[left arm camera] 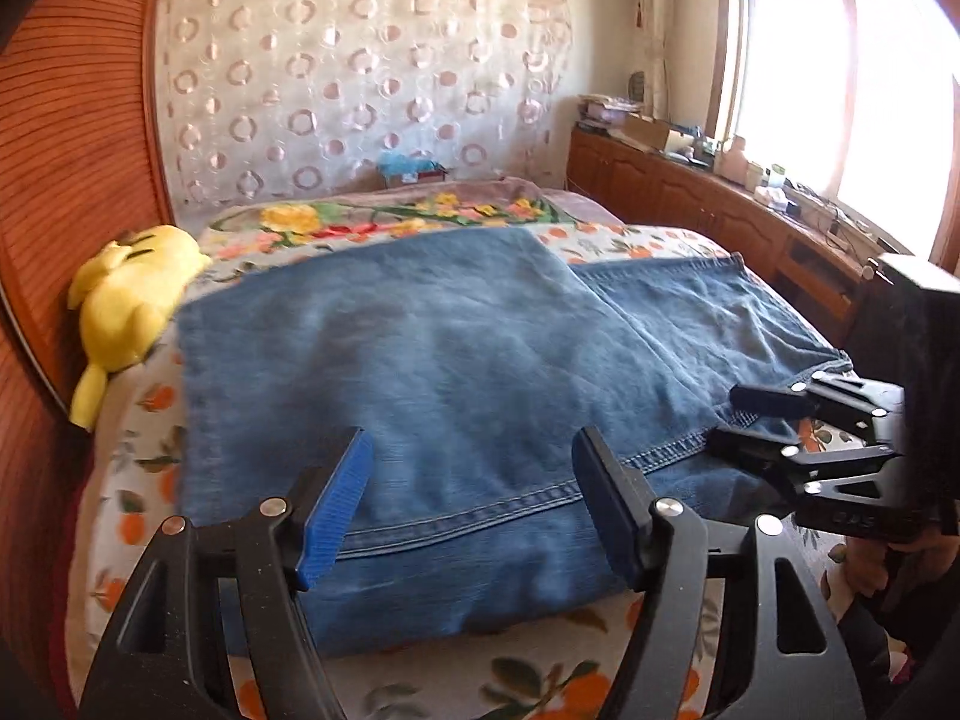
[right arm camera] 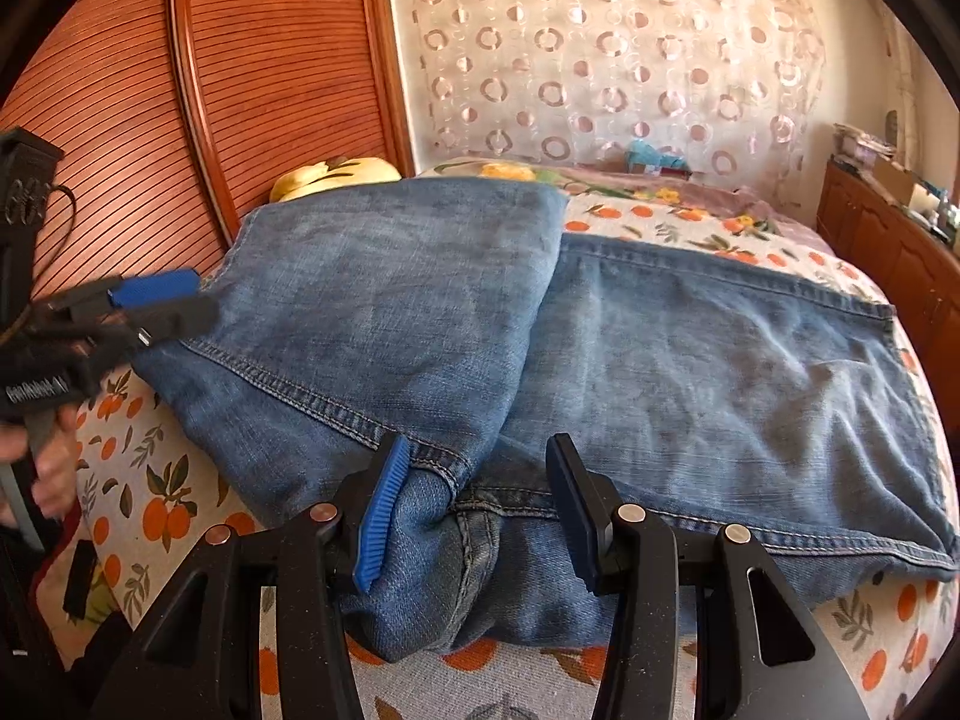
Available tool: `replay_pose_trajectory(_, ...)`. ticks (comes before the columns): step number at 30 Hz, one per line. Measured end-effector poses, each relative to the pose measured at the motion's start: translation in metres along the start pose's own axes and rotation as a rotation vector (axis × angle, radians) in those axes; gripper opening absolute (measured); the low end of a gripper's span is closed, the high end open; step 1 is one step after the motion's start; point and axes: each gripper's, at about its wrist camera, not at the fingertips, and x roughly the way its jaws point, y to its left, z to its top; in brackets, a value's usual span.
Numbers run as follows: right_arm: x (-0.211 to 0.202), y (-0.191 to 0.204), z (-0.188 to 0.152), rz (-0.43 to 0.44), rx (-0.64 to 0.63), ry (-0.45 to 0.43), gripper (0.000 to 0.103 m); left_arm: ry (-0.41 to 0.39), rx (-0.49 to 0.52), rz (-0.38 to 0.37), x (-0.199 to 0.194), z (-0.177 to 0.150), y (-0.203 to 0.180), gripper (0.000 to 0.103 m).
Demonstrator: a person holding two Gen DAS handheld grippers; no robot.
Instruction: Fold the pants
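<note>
Blue jeans (left arm camera: 450, 348) (right arm camera: 690, 360) lie on the bed, with one part folded over onto the rest so that a doubled layer sits on the left. My left gripper (left arm camera: 471, 498) hangs open over the near seam of that doubled layer, with nothing between its blue pads; the right wrist view shows it blurred at the jeans' left edge (right arm camera: 174, 300). My right gripper (right arm camera: 480, 510) stands open astride the bunched fold at the near edge. Its left pad (right arm camera: 384, 510) touches the denim. In the left wrist view it sits at the jeans' right corner (left arm camera: 750, 423).
The bed sheet (left arm camera: 138, 516) has an orange-fruit print. A yellow plush toy (left arm camera: 129, 300) lies by the slatted wooden headboard (left arm camera: 72, 150) on the left. A cluttered wooden cabinet (left arm camera: 690, 192) runs under the window on the right. A person's hand (right arm camera: 54, 468) holds the left gripper's handle.
</note>
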Motion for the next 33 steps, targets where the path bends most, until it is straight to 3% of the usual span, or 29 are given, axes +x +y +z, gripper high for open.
replay_pose_trajectory(3,-0.016,-0.012,-0.005,-0.013,0.013,-0.014,0.049,0.005,0.001,-0.012,0.006,-0.002,-0.010,0.070)
replay_pose_trajectory(11,-0.068,-0.074,-0.026,-0.228,0.061,-0.042,0.049,0.019,0.039,-0.033,0.014,-0.011,-0.037,0.070)
replay_pose_trajectory(20,-0.092,-0.144,-0.073,-0.409,0.144,0.048,0.049,0.013,0.035,-0.041,0.015,-0.010,-0.039,0.070)
replay_pose_trajectory(24,-0.094,-0.158,-0.081,-0.450,0.150,0.082,0.049,-0.013,0.010,-0.046,0.012,-0.011,-0.035,0.070)
replay_pose_trajectory(33,-0.069,-0.168,-0.058,-0.492,0.091,0.135,0.049,-0.032,0.025,-0.036,0.005,-0.011,-0.036,0.070)
